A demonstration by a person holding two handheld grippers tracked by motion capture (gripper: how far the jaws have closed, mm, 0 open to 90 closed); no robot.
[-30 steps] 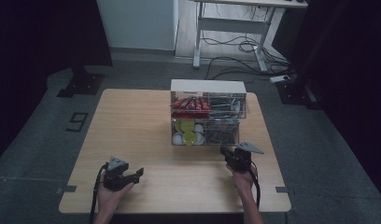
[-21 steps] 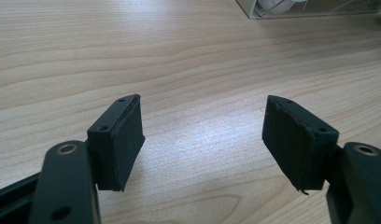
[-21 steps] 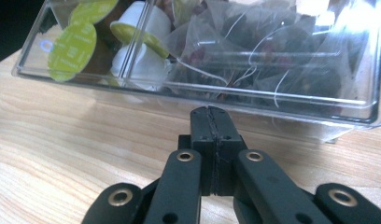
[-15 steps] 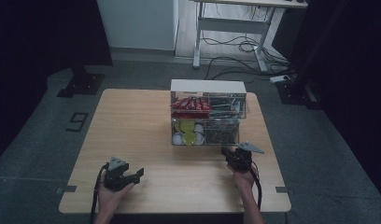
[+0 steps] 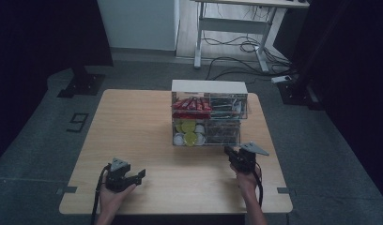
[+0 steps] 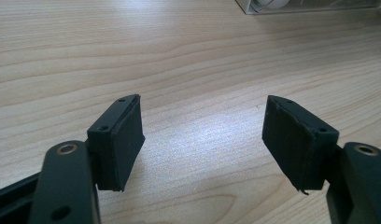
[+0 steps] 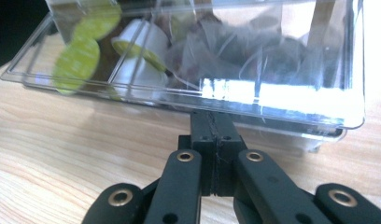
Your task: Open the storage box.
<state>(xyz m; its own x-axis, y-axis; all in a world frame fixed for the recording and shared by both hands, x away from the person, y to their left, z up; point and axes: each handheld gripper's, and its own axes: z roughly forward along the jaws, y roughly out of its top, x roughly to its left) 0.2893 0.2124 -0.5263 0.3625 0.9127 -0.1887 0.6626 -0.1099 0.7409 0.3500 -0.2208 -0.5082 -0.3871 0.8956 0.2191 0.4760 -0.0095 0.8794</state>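
A clear plastic organiser box (image 5: 208, 119) stands at the middle-right of the wooden table (image 5: 133, 122). It holds red packets, yellow-lidded white capsules (image 5: 188, 136) and dark wrapped sachets (image 5: 222, 131). My right gripper (image 5: 230, 153) is shut with nothing between its jaws, its tip close to the box's front right. In the right gripper view, the closed fingertips (image 7: 212, 126) sit just under the box's clear lower drawer (image 7: 272, 98). My left gripper (image 5: 139, 175) rests near the table's front left, open. Its pads (image 6: 125, 135) stand wide apart over bare wood.
A white top panel (image 5: 209, 86) covers the box. Beyond the table stand a white desk frame (image 5: 236, 23) with cables on the floor (image 5: 241, 47), and dark stands at both sides. A "9" mark (image 5: 78, 123) is on the floor at left.
The right gripper has drawn back slightly toward the table's front edge, away from the box. The left gripper has stayed put.
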